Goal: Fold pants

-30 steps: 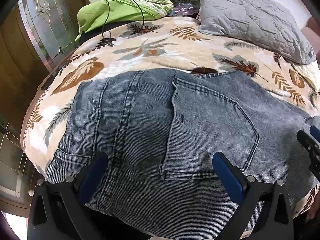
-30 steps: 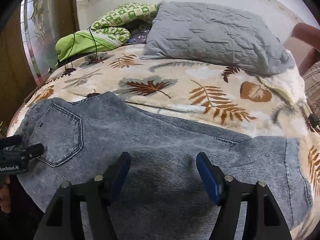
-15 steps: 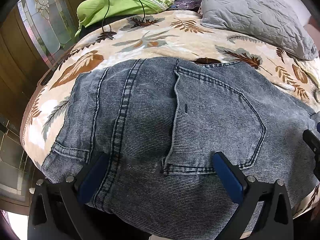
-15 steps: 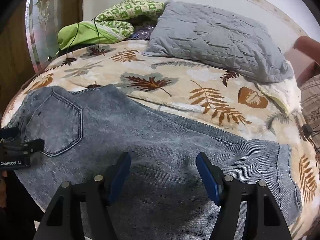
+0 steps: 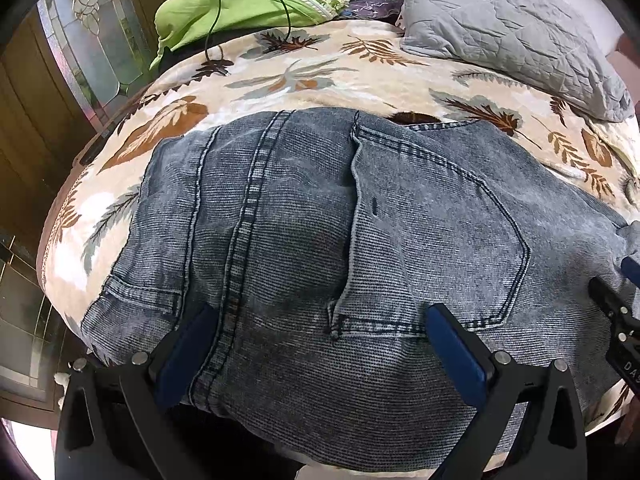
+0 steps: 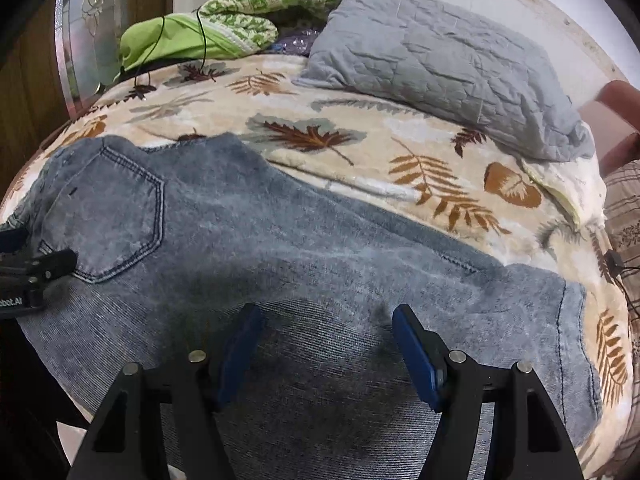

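Observation:
Grey-blue jeans [image 5: 304, 240] lie flat along the near edge of a bed, folded lengthwise with the legs stacked. The back pocket [image 5: 432, 240] faces up at the waist end. The leg hems [image 6: 572, 328] lie to the right. My left gripper [image 5: 320, 344] is open, its blue pads just over the waist end by the pocket. My right gripper [image 6: 326, 340] is open over the middle of the legs [image 6: 320, 264]. The left gripper's tip also shows at the left edge of the right wrist view [image 6: 36, 268]. Neither holds cloth.
The bed has a leaf-print blanket [image 6: 360, 152]. A grey quilted pillow [image 6: 440, 64] and a green bundle [image 6: 180, 40] with a black cable lie at the far side. A wooden and glass door [image 5: 80, 60] stands to the left. A plaid cloth [image 6: 624, 208] is at the right.
Both grippers have drifted slightly forward and down over the jeans. They stayed open, and the jeans have not moved.

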Demonstrator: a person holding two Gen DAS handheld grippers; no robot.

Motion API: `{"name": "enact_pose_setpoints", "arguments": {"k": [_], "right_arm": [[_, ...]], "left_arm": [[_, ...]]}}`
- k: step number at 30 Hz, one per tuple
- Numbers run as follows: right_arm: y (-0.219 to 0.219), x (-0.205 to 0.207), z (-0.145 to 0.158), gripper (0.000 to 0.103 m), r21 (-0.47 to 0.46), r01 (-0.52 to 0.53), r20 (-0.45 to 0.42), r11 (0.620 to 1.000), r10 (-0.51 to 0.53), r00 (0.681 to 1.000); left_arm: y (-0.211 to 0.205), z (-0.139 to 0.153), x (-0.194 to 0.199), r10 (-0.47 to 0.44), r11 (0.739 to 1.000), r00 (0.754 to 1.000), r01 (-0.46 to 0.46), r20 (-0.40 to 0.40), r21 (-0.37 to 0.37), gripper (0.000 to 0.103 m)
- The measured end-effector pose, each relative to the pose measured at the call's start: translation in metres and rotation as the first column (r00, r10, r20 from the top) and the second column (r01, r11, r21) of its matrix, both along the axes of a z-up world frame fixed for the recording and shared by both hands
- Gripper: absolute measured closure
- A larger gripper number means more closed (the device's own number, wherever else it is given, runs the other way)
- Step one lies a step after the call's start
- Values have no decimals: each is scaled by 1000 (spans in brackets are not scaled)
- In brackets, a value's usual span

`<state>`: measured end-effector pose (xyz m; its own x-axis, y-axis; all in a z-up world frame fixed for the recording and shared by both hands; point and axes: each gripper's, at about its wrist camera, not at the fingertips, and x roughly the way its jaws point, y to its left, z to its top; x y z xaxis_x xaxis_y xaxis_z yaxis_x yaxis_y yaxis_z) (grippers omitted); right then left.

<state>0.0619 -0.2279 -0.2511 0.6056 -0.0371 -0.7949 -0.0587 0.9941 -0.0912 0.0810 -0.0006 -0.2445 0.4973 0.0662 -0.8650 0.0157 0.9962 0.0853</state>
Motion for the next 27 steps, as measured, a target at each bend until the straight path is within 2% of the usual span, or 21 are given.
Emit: {"name": "enact_pose_setpoints", "arguments": {"k": [11, 15, 18, 21, 25, 27], "right_arm": [[-6, -12, -8, 32, 37, -4, -30, 999, 5, 1000], [-7, -18, -1, 31, 54, -11, -9, 998, 12, 1000], [-1, -23, 9, 31, 94, -60, 40, 994, 57, 998], [16, -28, 14, 32, 95, -138, 74, 986, 131, 989], [42, -32, 18, 31, 132, -243, 97, 961, 231, 968], [58, -34, 16, 32, 113, -280, 90, 953, 271, 958]], "left_arm": [[4, -2, -4, -6, 1000, 1000, 6, -23, -28, 0], [9, 10, -5, 13, 1000, 1000, -13, -6, -8, 0], [24, 32, -1, 55, 998, 997, -55, 60, 2, 0], [50, 55, 8, 128, 992, 985, -129, 120, 0, 0], [83, 58, 15, 217, 976, 970, -216, 107, -24, 0], [95, 51, 14, 252, 968, 965, -249, 76, -43, 0]]}}
